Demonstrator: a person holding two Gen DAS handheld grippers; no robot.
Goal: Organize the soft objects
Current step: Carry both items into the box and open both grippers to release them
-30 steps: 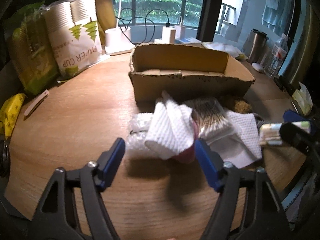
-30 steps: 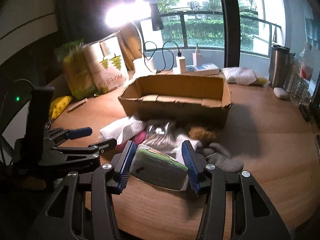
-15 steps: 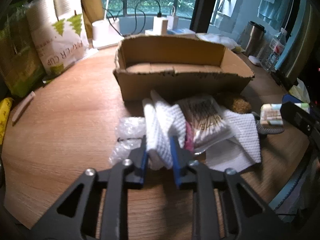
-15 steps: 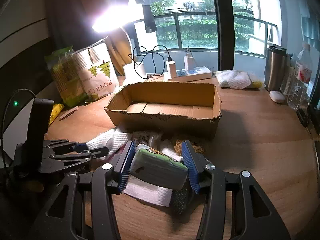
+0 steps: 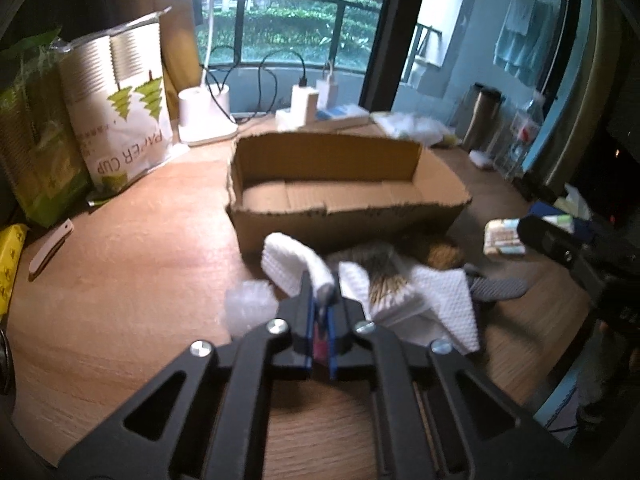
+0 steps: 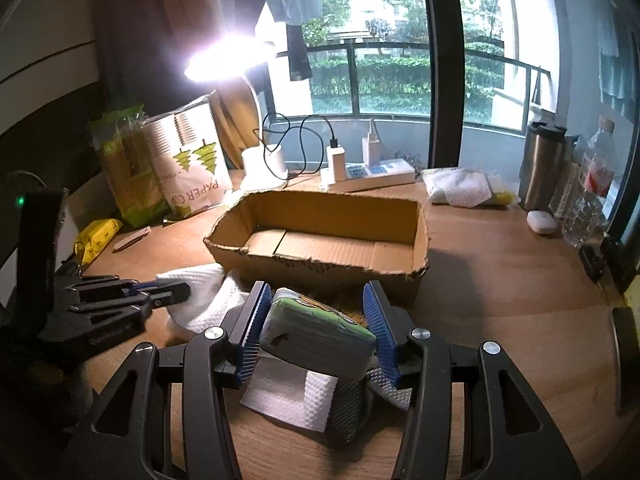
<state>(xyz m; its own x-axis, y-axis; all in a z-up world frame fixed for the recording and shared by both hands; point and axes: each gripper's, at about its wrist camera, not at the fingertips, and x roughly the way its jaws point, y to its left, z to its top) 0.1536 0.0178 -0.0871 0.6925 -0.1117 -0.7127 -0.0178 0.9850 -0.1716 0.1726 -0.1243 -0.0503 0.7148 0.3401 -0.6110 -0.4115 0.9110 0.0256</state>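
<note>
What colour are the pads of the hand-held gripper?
Blue, ribbed pads; clearest in the right wrist view.

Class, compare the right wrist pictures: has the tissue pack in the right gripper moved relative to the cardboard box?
Yes. The tissue pack, clamped in the right gripper, has risen and advanced toward the cardboard box, whose floor now shows.

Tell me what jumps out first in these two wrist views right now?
The empty cardboard box sits mid-table, with a heap of soft items in front of it. The left gripper is pinched on a white textured cloth from that heap. The right gripper clamps a green tissue pack above it.
</note>
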